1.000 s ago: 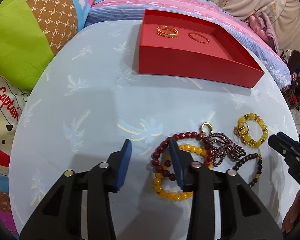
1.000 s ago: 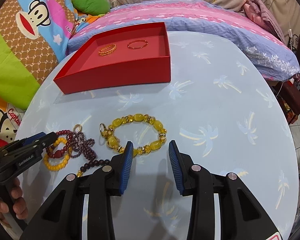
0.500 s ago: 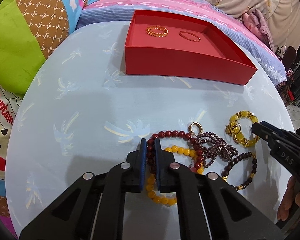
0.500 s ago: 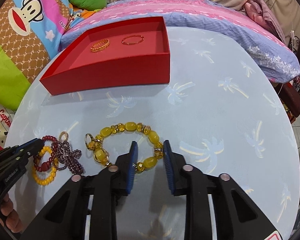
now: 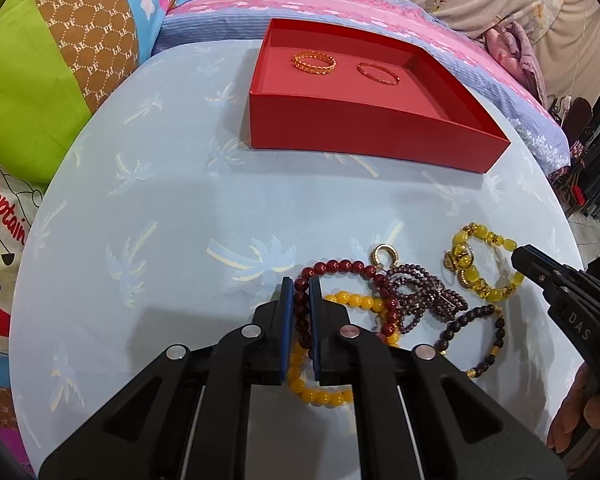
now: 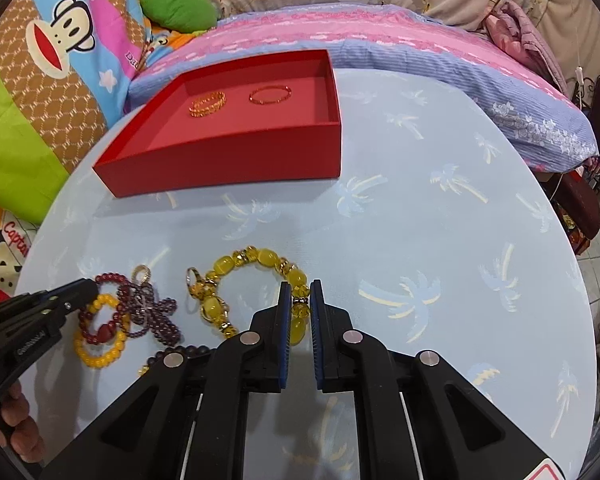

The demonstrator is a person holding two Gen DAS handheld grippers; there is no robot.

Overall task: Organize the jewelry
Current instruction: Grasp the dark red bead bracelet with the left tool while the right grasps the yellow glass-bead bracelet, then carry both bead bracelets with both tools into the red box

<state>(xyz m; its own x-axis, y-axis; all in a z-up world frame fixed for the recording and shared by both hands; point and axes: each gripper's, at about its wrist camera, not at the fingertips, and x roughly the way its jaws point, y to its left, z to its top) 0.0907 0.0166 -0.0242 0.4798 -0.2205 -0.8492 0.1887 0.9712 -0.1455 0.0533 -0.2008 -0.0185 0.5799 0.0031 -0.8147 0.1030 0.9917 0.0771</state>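
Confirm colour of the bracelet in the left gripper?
Dark red beads, clearest in the left wrist view between the left gripper fingers.

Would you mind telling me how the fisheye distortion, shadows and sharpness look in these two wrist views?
Left wrist view: the red box has a front edge that bows, dark vignette in the corners, soft shadow under the left gripper on the table, beads sharp. Right wrist view: the same bowing of the box, faint shadow beneath the right gripper, no strong glare.

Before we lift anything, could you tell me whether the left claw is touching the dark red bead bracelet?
Touching. The left wrist view shows the left claw shut on the dark red bead bracelet, beads pinched between both blue pads.
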